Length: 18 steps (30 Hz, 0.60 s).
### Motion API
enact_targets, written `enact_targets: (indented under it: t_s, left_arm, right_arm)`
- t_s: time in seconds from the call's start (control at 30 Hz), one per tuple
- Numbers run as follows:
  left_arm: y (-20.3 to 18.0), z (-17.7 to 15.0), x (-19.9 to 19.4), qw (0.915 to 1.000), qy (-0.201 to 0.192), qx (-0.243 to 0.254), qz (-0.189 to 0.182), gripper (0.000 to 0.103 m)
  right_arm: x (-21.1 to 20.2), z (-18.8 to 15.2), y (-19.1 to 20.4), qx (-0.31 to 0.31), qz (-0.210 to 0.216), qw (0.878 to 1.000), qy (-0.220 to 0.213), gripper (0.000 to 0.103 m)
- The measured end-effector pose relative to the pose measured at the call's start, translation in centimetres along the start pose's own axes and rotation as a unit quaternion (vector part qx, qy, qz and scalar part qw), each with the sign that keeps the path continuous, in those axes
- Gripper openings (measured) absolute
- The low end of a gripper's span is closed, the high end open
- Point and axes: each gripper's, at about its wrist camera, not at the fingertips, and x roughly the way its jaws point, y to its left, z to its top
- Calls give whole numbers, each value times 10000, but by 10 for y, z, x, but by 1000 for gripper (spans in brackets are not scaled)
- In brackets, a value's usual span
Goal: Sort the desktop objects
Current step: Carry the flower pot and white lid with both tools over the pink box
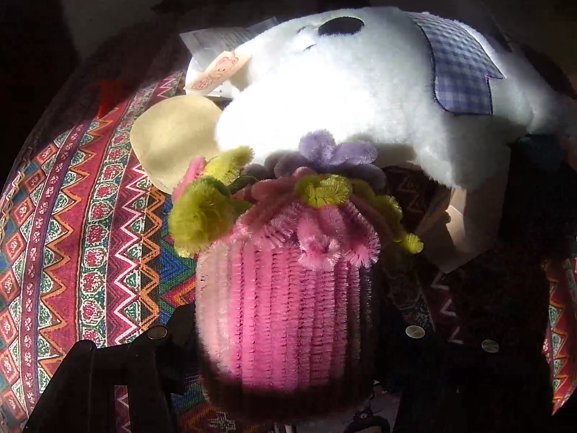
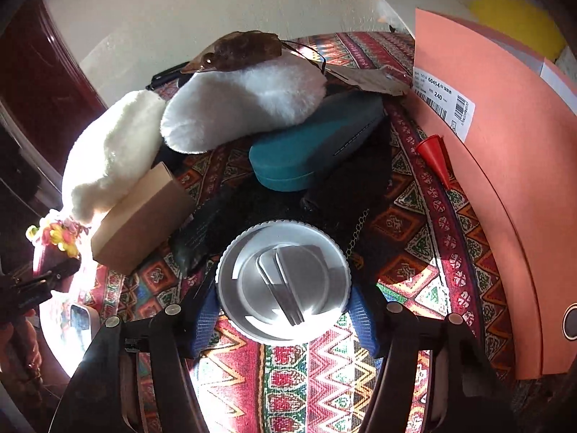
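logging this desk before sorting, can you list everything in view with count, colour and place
pipe-cleaner flower pot: 1, pink with green and purple blooms, between left tongs
plush toy: 1, white with checked patch, behind pot
glasses case: 1, teal, table centre, under plush
cardboard box: 1, brown, left of case
round lid: 1, white, between right tongs
cone: 1, red, against folder
folder: 1, salmon, right edge
tablecloth: 1, red patterned, covering table
left tongs: shut on pot
right tongs: shut on lid

white barcode sticker [image 2: 444, 107] on salmon box [image 2: 505, 166] at 2 o'clock reads "60454" and "240"; remaining print illegible.
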Motion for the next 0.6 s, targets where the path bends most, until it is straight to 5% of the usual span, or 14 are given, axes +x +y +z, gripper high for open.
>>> enact_targets:
  t_s: [0.6]
  left_arm:
    - [23, -34, -71, 9914, -911, -742, -575, 61]
  right_arm:
    - [-63, -60, 28, -276, 282, 9970, -669, 66]
